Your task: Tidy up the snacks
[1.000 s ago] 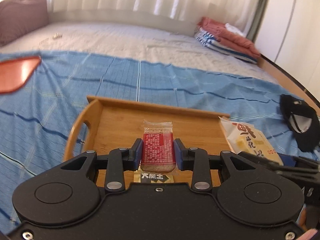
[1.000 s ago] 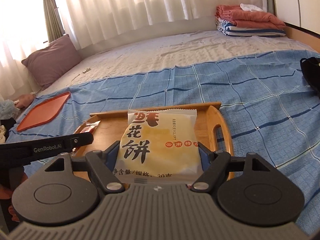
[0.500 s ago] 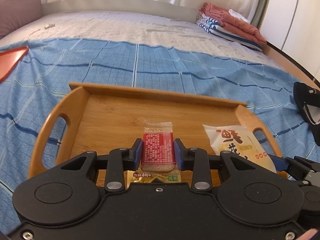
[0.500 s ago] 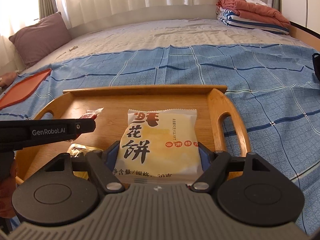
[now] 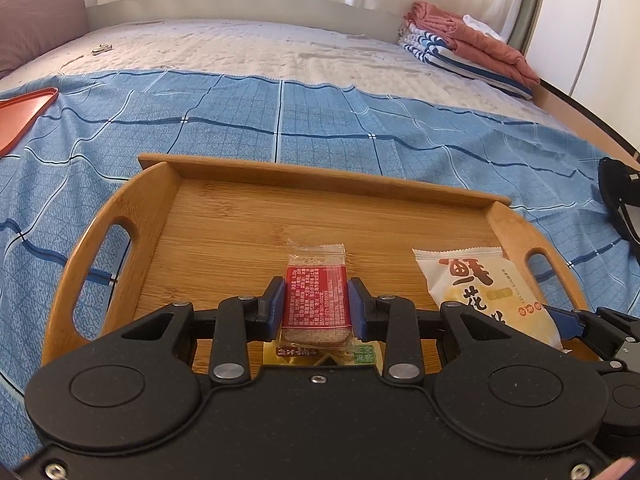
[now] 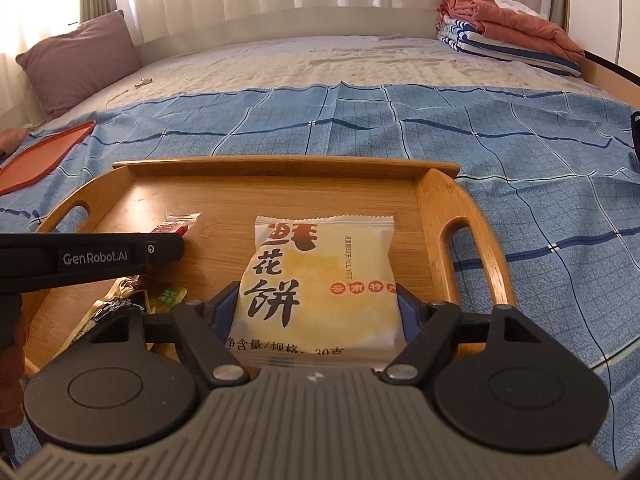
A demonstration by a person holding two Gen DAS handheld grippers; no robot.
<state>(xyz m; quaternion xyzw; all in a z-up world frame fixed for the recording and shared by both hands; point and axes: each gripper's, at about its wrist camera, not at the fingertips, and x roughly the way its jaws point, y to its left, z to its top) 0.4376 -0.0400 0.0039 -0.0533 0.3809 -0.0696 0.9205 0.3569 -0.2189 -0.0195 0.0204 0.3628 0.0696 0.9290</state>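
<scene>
My left gripper (image 5: 316, 307) is shut on a small red-labelled snack bar (image 5: 316, 300), held low over the near part of a bamboo tray (image 5: 256, 216). A gold-wrapped snack (image 5: 320, 354) lies on the tray floor under that bar. The right gripper (image 6: 318, 308) is shut on a white and yellow pastry packet (image 6: 320, 268), which hangs over the tray (image 6: 424, 216) on its right side. In the left wrist view the pastry packet (image 5: 484, 292) shows at the right. In the right wrist view the left gripper's black arm (image 6: 92, 258) crosses at the left, with the gold snack (image 6: 120, 300) below it.
The tray sits on a blue checked sheet (image 5: 280, 120) on a bed. An orange tray (image 6: 44, 156) lies far left, a purple pillow (image 6: 80, 60) behind it. Folded blankets (image 5: 468, 48) are stacked far right. A black object (image 5: 620, 200) lies at the right edge.
Both grippers came down and forward over the bamboo tray with their snacks still held; the tray now fills more of each view. Most of that motion fell in the first half second.
</scene>
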